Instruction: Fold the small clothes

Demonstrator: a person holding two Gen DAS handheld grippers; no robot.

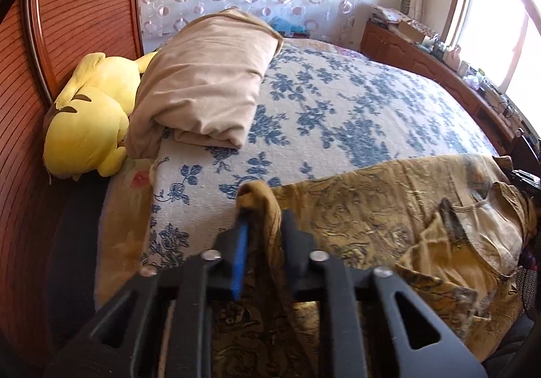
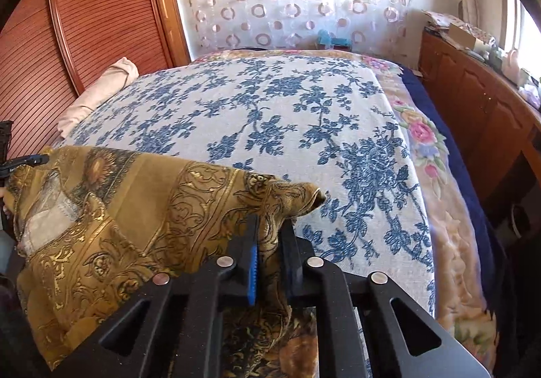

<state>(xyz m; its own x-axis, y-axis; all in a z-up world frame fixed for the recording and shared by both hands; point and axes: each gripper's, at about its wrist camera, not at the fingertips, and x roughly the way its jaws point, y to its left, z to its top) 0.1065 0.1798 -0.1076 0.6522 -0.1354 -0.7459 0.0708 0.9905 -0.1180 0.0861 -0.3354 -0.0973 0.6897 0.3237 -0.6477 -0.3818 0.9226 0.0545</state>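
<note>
A mustard-gold patterned garment (image 1: pixel 389 209) is held stretched over the near edge of the bed. My left gripper (image 1: pixel 262 219) is shut on its left corner, with cloth bunched between the fingers. My right gripper (image 2: pixel 270 226) is shut on its right corner, and the cloth (image 2: pixel 135 209) spreads away to the left in that view. The garment's pale inner lining and neckline (image 1: pixel 487 226) show near the right side of the left wrist view. The other gripper's black body (image 2: pixel 23 161) shows at the far left edge of the right wrist view.
The bed carries a white cover with blue flowers (image 2: pixel 270 114). A folded beige blanket (image 1: pixel 206 84) and a yellow plush toy (image 1: pixel 88 121) lie at the bed's left by the wooden wardrobe (image 1: pixel 77 23). A wooden cabinet with clutter (image 2: pixel 480 90) runs along the right under the window.
</note>
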